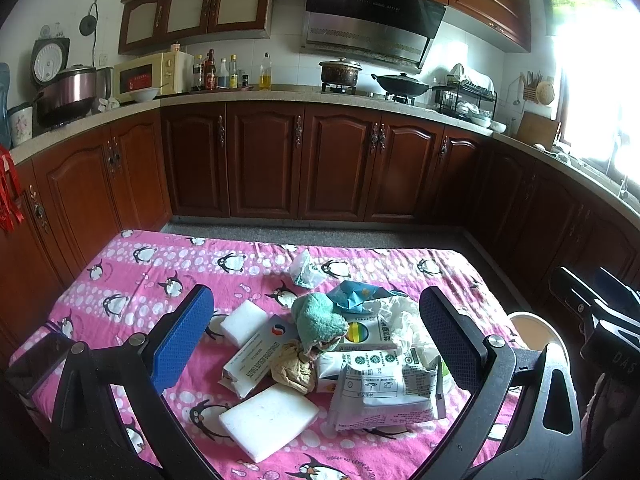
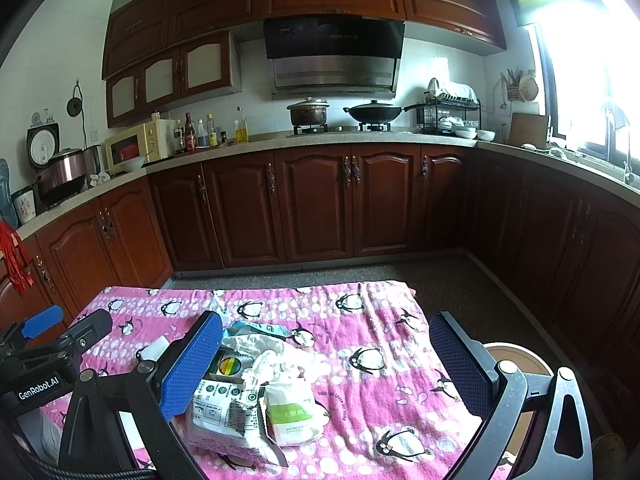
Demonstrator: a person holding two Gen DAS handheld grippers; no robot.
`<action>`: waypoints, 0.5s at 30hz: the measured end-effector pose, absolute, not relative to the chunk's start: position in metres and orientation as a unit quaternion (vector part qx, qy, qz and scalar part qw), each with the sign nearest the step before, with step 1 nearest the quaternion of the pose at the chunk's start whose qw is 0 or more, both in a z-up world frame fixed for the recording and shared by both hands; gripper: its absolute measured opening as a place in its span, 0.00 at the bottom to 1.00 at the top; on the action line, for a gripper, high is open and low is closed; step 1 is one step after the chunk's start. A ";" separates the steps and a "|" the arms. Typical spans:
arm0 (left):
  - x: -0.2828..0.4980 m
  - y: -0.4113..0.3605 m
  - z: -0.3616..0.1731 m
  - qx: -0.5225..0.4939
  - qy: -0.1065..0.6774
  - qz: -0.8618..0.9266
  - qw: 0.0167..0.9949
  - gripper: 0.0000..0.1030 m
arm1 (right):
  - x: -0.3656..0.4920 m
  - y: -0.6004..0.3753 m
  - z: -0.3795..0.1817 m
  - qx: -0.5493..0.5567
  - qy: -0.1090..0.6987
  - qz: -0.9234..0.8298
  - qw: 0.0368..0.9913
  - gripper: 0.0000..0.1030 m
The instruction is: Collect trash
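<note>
- Crumpled wrappers and packets, the trash pile [image 1: 352,360], lie mid-table on the pink penguin cloth [image 1: 160,272]
- Left gripper [image 1: 316,340] and right gripper [image 2: 324,364] hover spread apart, holding nothing
- Best to pinch one loose top piece, then carry it right to the bin [image 2: 516,356]

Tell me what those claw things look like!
Each gripper is black metal with two flat fingers. The left gripper has blue dimpled pads and silver bolts. The right gripper matches. White "GenRobot.AI" lettering marks the left one's body.
</note>
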State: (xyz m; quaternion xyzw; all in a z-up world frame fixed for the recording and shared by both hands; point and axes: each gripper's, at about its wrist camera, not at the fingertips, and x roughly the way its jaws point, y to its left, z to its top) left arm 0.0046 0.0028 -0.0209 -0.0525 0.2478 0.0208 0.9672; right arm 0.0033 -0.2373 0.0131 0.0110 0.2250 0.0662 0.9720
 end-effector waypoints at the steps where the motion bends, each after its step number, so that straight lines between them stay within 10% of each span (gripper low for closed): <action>1: 0.004 0.002 -0.022 -0.053 0.248 0.021 0.967 0.99 | 0.003 -0.237 0.013 0.011 0.226 0.066 0.972 0.99; 15: 0.011 0.005 -0.031 -0.059 0.264 0.022 0.962 0.99 | 0.010 -0.237 0.008 0.008 0.244 0.068 0.967 0.99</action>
